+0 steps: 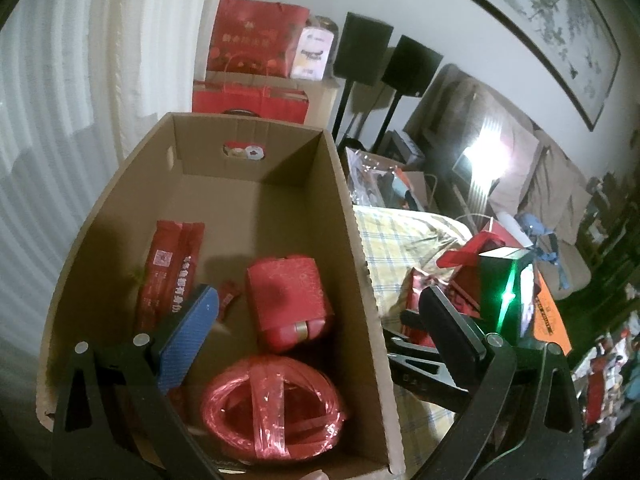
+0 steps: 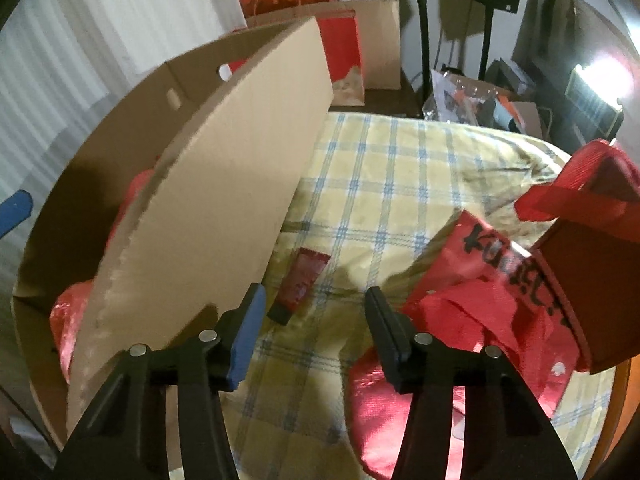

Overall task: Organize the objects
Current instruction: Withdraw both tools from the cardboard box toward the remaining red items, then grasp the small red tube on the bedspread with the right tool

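Note:
An open cardboard box (image 1: 256, 200) holds long red packets (image 1: 168, 272), a red square case (image 1: 288, 300) and a red wrapped coil (image 1: 272, 400). My left gripper (image 1: 318, 326) is open and straddles the box's right wall, blue-padded finger (image 1: 192, 332) inside and black finger (image 1: 444, 320) outside. My right gripper (image 2: 316, 312) hangs open over the plaid cloth (image 2: 380, 168), just short of a small dark-red packet (image 2: 300, 284) lying beside the box wall (image 2: 224, 200). Nothing is between its pads.
A crumpled red plastic bag (image 2: 472, 304) and a red-brown gift box with a ribbon handle (image 2: 580, 280) lie right of the right gripper. Red gift bags (image 1: 256, 40), speakers on stands (image 1: 364, 48) and a cluttered sofa (image 1: 520, 160) stand behind.

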### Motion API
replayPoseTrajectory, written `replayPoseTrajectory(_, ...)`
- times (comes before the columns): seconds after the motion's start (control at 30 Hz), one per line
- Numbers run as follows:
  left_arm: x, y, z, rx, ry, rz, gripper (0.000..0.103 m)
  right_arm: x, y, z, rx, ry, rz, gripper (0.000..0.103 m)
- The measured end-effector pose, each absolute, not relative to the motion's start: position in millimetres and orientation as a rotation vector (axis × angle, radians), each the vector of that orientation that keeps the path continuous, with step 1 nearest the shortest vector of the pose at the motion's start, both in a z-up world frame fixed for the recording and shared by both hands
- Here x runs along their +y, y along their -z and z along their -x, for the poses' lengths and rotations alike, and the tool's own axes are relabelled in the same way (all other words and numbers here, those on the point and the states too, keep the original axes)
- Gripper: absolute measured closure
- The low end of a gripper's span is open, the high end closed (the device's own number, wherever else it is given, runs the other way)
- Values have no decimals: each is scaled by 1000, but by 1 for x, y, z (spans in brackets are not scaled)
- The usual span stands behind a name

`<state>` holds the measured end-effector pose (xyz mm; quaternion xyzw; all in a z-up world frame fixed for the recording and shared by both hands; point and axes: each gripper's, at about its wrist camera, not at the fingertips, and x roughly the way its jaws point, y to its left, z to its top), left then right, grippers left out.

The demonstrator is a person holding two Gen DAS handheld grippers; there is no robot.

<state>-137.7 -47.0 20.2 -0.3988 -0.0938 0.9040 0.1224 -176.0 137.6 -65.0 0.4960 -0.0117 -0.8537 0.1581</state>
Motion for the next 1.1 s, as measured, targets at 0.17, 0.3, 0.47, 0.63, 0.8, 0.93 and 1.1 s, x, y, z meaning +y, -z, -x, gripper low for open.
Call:
replayPoseTrajectory(0.17, -48, -19, 138, -274, -2636, 1165, 3, 132, 79, 182, -40, 2415, -1459, 55)
replayPoseTrajectory(0.3, -48, -19, 139, -274, -2636, 1165, 3, 130, 89, 187, -57, 2392, -1492, 59)
replayPoseTrajectory(0.47, -47, -19, 140, -275, -2635, 1169, 3, 130, 92, 191, -55, 2397, -1493, 61)
replayPoseTrajectory(0.63, -45, -16, 140, -275, -2631, 1174, 3, 123, 93, 189, 39, 2423, -1488, 65)
replayPoseTrajectory(0.8, -43, -16, 140, -276, -2621, 1177, 3, 122, 94, 188, 106, 2440, -1485, 87)
replayPoseTrajectory(0.93, -39, -17, 139, -274, -2611, 1175, 3, 131, 91, 187, 64, 2435, -1466, 88)
replayPoseTrajectory(1.1, -33, -19, 138, -285, -2585, 1177, 3, 140, 80, 183, 27, 2446, -1433, 88)
